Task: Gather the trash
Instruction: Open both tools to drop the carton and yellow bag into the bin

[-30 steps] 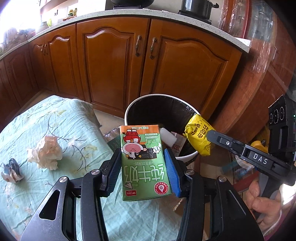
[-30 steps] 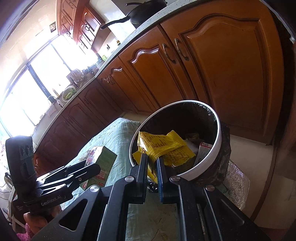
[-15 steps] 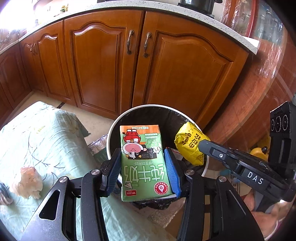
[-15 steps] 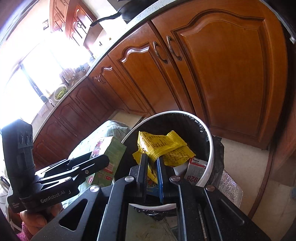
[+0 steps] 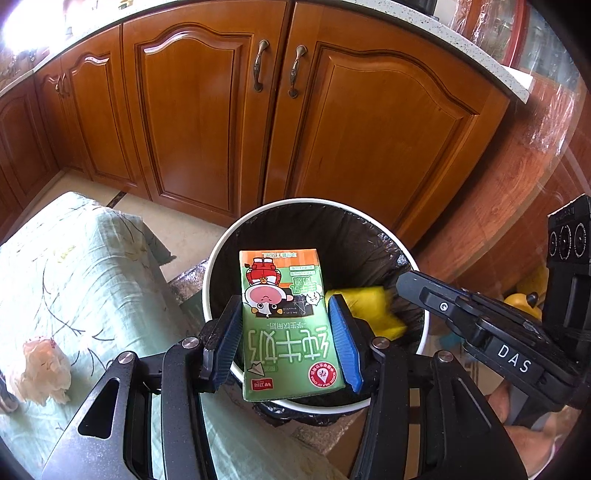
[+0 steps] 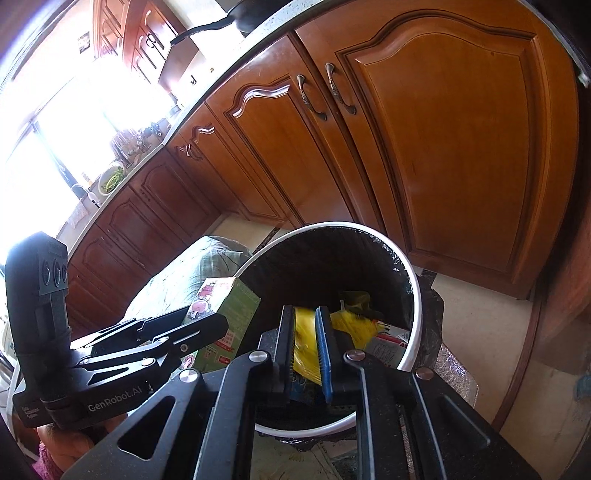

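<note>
Both views are brightly daylit; the window (image 6: 55,122) is blown out, edges are bent by fisheye, and the wrapper (image 6: 304,345) is motion-blurred.

Motion blur is smearing the crinkled yellow snack wrapper (image 6: 304,345), its lower end hiding behind the right gripper's blue pads (image 6: 325,354).

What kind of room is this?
Most likely a home kitchen: wooden cabinets run under a speckled countertop, a dark pan sits on top, and a lined trash bin stands on the floor.
</note>
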